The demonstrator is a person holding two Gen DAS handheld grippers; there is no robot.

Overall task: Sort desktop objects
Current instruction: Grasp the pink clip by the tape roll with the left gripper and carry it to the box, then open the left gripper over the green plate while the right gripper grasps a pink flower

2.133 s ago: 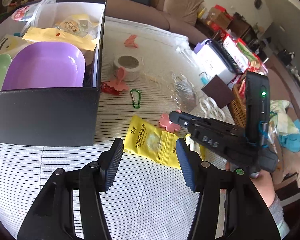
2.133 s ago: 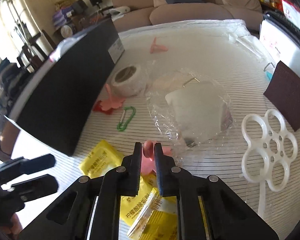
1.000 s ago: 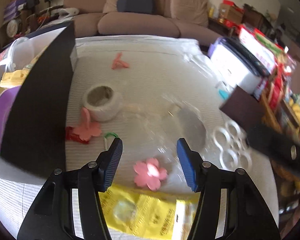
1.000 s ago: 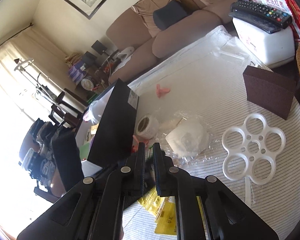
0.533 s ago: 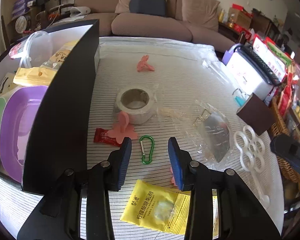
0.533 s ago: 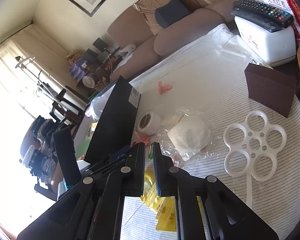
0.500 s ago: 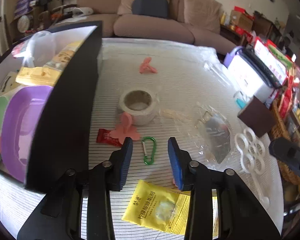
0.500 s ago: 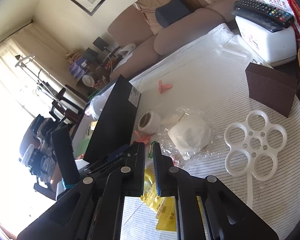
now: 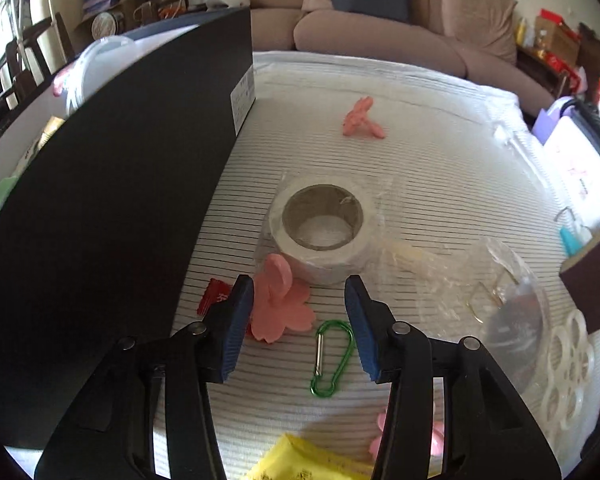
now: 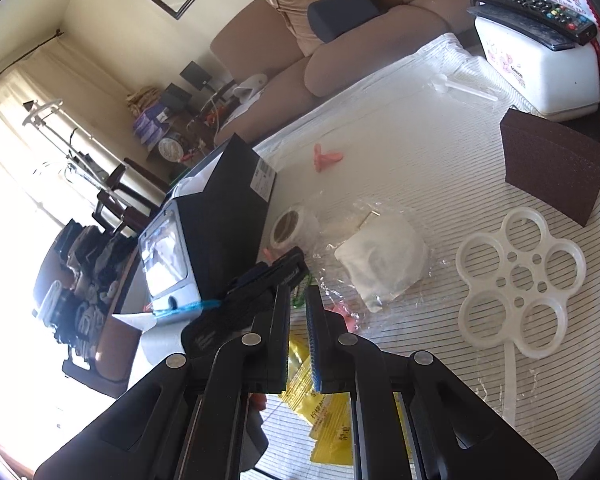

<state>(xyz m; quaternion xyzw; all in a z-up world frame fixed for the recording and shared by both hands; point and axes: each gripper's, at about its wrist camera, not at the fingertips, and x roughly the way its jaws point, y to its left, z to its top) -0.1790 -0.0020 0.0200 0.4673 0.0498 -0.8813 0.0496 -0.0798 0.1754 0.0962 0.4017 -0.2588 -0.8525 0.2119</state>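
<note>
My left gripper [image 9: 299, 322] is open and low over the striped cloth. A pink flower piece [image 9: 281, 306] lies by its left finger, over a red wrapper [image 9: 213, 298]. A green carabiner [image 9: 331, 356] lies between the fingers. A white tape roll [image 9: 320, 232] stands just beyond. The black storage box [image 9: 100, 200] is at the left. My right gripper [image 10: 298, 320] is raised above the table, its jaws nearly together with nothing between them. The left gripper [image 10: 272, 276] shows below it by the box [image 10: 228, 216].
A second pink flower [image 9: 362, 120] lies far back, a third [image 9: 436, 440] near the front by yellow sachets [image 9: 308, 464]. A clear bag [image 10: 380, 264], a white ring holder [image 10: 520, 280], a brown sponge block [image 10: 552, 168] and a white box with remotes [image 10: 540, 56] are to the right.
My left gripper moved forward and down toward the tape roll and pink flower, and its jaws opened a little wider. My right gripper stayed raised and nearly closed.
</note>
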